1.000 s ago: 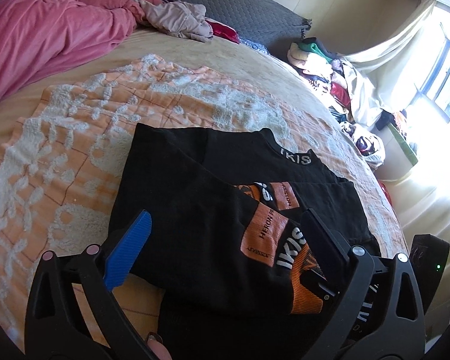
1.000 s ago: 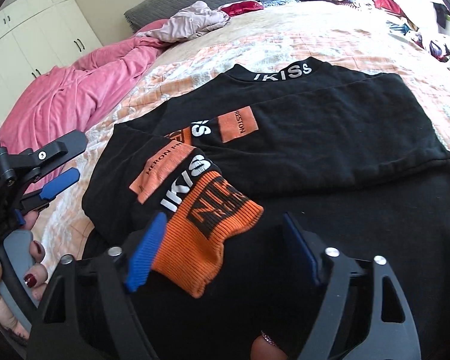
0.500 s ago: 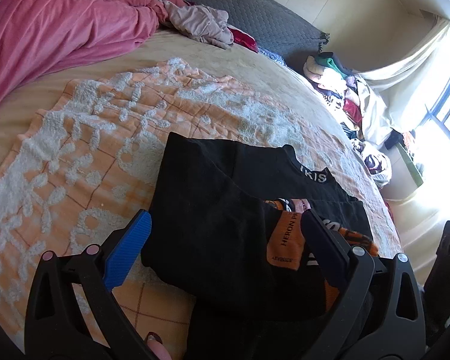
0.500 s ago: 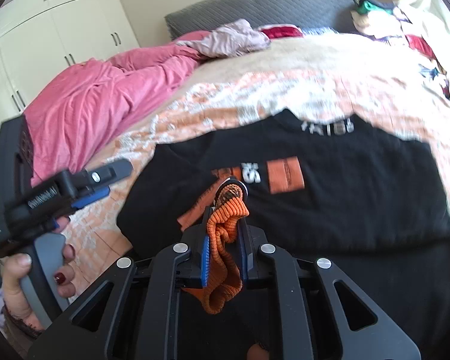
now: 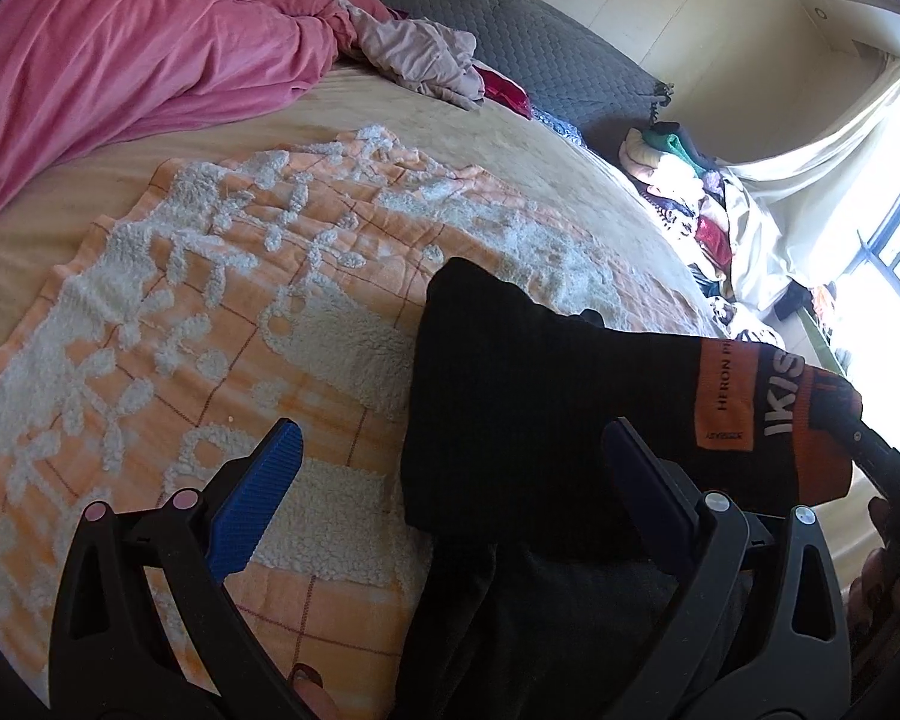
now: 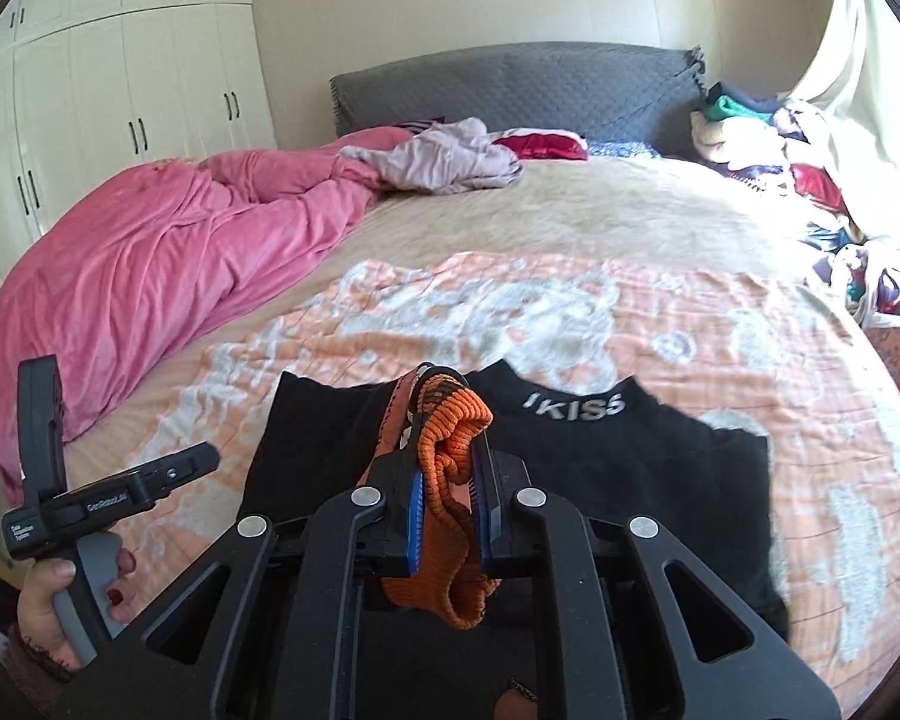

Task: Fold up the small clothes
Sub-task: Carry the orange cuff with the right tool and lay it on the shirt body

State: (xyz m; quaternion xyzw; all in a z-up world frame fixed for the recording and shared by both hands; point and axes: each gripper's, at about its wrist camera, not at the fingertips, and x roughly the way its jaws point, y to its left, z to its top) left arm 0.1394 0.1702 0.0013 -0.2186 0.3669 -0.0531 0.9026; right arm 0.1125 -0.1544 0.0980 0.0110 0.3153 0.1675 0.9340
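Left wrist view: the left gripper (image 5: 450,474) is hanging over the near part of the bed, its blue-padded jaws standing wide apart with nothing pressed between them. The black top (image 5: 510,384) is lying on the orange throw (image 5: 180,312), toward the throw's right edge. Its sleeve (image 5: 744,396), with orange patches, is stretching up and to the right, off the throw, to the right gripper (image 5: 858,426), which is only partly showing at the picture's right edge. A pink blanket (image 5: 120,48) is heaped along the bed's far left side, and a grey headboard (image 5: 480,30) is running along the far end.

Right wrist view: the right gripper (image 6: 447,510) is clamped tight on the orange cuff (image 6: 450,480), which is bunching between the pads and drooping below them. The top (image 6: 630,480) is lying flat at the throw's (image 6: 570,312) near edge, collar toward the headboard (image 6: 510,84). The left gripper (image 6: 120,492) is sitting in a hand (image 6: 60,594) by the bed's left edge; from here I cannot tell how its jaws are standing.
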